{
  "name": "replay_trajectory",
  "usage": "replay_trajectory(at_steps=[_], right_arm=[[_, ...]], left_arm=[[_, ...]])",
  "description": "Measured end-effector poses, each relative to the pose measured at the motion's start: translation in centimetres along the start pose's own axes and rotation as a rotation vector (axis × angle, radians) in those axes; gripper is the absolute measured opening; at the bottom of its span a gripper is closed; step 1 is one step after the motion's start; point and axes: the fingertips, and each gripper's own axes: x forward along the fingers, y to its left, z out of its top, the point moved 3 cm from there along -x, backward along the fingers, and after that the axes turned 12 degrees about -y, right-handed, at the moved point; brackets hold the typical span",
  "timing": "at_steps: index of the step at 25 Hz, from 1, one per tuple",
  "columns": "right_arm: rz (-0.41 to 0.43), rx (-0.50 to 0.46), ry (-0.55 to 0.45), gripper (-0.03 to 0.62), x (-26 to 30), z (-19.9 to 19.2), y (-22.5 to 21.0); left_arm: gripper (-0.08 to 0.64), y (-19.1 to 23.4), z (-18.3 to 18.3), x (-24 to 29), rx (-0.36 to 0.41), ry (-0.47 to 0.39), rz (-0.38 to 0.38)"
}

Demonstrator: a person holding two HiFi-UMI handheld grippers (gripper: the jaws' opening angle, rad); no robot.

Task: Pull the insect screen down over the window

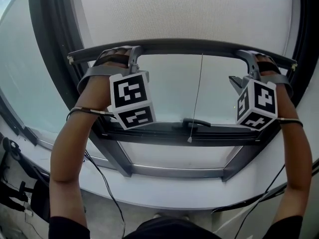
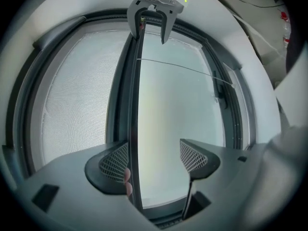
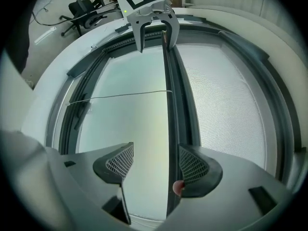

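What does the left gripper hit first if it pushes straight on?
The screen's bottom bar: it sits between the left gripper's open jaws, close against one pad. Past it, likely the window glass, though depth is unclear.

The grey left gripper [image 2: 154,158] has its jaws wide apart. A long dark metal bar [image 2: 134,124] runs between them, close beside the left jaw.

Pale daylight fills the dark-framed window [image 1: 169,91]; white sill [image 1: 164,193] below, black office chair [image 3: 79,7] on grey floor [image 3: 50,25].
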Motion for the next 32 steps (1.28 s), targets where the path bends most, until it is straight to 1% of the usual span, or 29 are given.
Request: replay_trajectory(at_steps=[3, 7, 10, 11, 13, 15, 16, 19, 23, 25, 29, 32], right_arm=[[0.015, 0.005, -0.006, 0.293, 0.5, -0.3, 2.7], [0.009, -0.007, 0.009, 0.293, 0.6, -0.1, 2.7], [0.035, 0.001, 0.013, 0.293, 0.7, 0.1, 2.9], [0.047, 0.007, 0.011, 0.293, 0.8, 0.1, 3.7], [0.062, 0.017, 0.007, 0.293, 1.2, -0.2, 6.7], [0.056, 0.022, 0.005, 0.293, 1.6, -0.4, 9.5], [0.051, 0.028, 0.003, 0.293, 1.8, -0.4, 10.2], [0.042, 0.043, 0.01, 0.293, 1.8, -0.3, 10.1], [0.035, 0.018, 0.038, 0.293, 1.8, -0.2, 9.9], [0.046, 0.015, 0.044, 0.293, 1.9, -0.3, 10.6], [0.092, 0.01, 0.04, 0.293, 2.6, -0.7, 15.7], [0.099, 0.013, 0.038, 0.293, 2.5, -0.7, 16.9]], left_arm=[[0.336, -2.6, 0.0, 0.6, 0.004, 0.001, -0.017], [0.336, -2.5, -0.2, 0.7, -0.003, -0.005, -0.006], [0.336, -2.9, -0.4, 0.8, -0.018, -0.014, -0.034], [0.336, -3.7, -0.4, 1.0, -0.021, -0.022, -0.043], [0.336, -6.6, -0.3, 1.8, -0.025, -0.036, -0.05], [0.336, -9.1, -0.3, 2.5, -0.023, -0.038, -0.044], [0.336, -9.7, -0.3, 2.6, -0.024, -0.035, -0.043], [0.336, -9.7, -0.3, 2.6, -0.03, -0.031, -0.047], [0.336, -9.2, 0.3, 2.3, -0.066, -0.066, -0.035], [0.336, -9.8, 0.3, 2.6, -0.073, -0.068, -0.043], [0.333, -14.4, 0.3, 3.9, -0.063, -0.062, -0.087], [0.331, -16.0, -0.1, 3.9, -0.041, -0.035, -0.103]])
